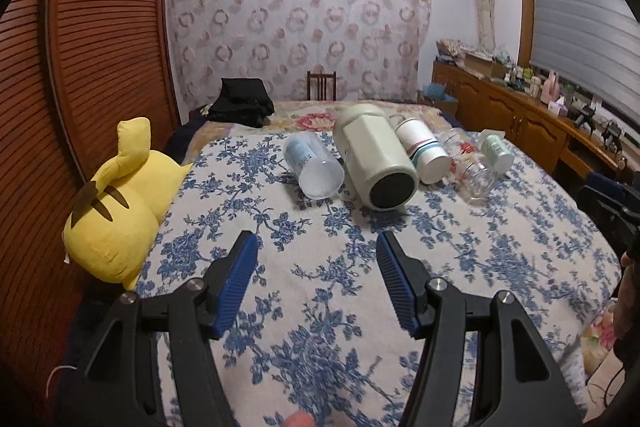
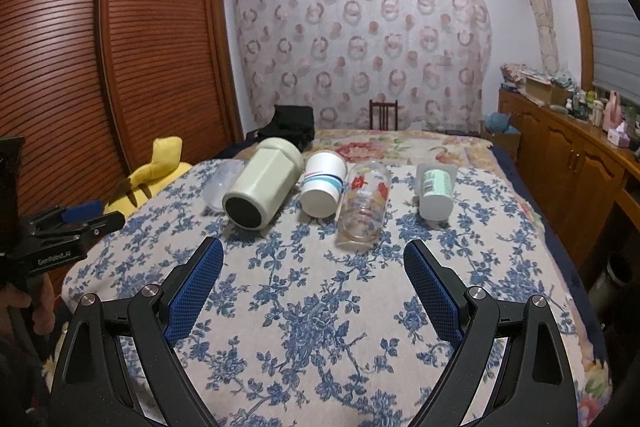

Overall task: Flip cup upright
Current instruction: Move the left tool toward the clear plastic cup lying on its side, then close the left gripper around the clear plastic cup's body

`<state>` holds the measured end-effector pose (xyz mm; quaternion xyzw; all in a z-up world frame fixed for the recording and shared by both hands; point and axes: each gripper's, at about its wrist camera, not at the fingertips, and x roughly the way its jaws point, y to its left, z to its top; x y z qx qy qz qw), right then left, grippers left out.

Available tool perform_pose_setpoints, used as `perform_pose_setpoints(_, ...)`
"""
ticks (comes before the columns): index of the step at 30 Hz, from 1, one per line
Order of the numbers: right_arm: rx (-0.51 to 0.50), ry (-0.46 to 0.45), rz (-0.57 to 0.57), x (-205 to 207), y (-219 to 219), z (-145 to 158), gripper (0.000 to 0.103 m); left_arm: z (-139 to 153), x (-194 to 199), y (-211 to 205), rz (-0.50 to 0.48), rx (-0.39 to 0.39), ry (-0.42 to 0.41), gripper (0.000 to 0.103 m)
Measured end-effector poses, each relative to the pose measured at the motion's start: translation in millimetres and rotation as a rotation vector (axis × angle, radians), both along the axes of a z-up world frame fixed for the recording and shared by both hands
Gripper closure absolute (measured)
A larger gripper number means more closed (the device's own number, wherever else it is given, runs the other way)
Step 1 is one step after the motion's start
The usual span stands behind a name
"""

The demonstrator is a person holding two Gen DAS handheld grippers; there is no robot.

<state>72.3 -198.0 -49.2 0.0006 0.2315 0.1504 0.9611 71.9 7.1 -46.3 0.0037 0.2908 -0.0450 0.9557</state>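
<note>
5 cups lay on their sides in a row across the bed (image 1: 400, 267), on its blue-flowered cover. From the left: a frosted plastic cup (image 1: 314, 163), a large pale green mug (image 1: 374, 157) with a dark base facing the cameras, a white paper cup (image 1: 422, 151) with coloured stripes, a clear glass (image 1: 470, 167) printed with red flowers, and a small white cup (image 1: 496, 149) with a green label. The mug touched the paper cup, and in the right wrist view the glass (image 2: 364, 205) lay against the paper cup (image 2: 322, 187), while the small white cup (image 2: 434, 189) lay apart to the right.

The left tool (image 1: 316, 281) hovered over the cover in front of the frosted cup and mug, its blue-padded jaws spread wide and holding nothing. The right tool (image 2: 312, 291) hung likewise, jaws released and empty, in front of the glass.

A yellow plush toy (image 1: 116, 211) sat at the bed's left edge beside the wooden wardrobe (image 1: 92, 47). A black bag (image 1: 242, 103) rested at the far end.
</note>
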Motion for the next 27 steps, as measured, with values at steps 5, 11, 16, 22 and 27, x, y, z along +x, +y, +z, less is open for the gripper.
perform_pose_setpoints(5, -0.011, 0.025, 0.024, 25.7, 4.2, -5.0, 0.01, -3.2, 25.8, 6.5, -0.014, -0.015, 0.045, 0.042)
perform_pose_setpoints(11, -0.022, 0.045, 0.044, 52.4, 4.6, -6.0, 0.01, -4.3, 63.9, 12.1, -0.028, -0.013, 0.078, 0.042)
perform_pose_setpoints(16, -0.034, 0.055, 0.055, 72.5, 6.3, -7.3, 0.01, -2.3, 103.7, 12.4, -0.038, 0.009, 0.11, 0.042)
perform_pose_setpoints(22, -0.044, 0.073, 0.072, 96.6, 8.4, -8.0, 0.01, -3.8, 151.9, 9.7, -0.076, 0.003, 0.164, 0.041)
perform_pose_setpoints(27, -0.039, 0.09, 0.082, 110.6, 10.0, -11.3, 0.01, -11.7, 185.2, 9.8, -0.093, -0.005, 0.221, 0.038)
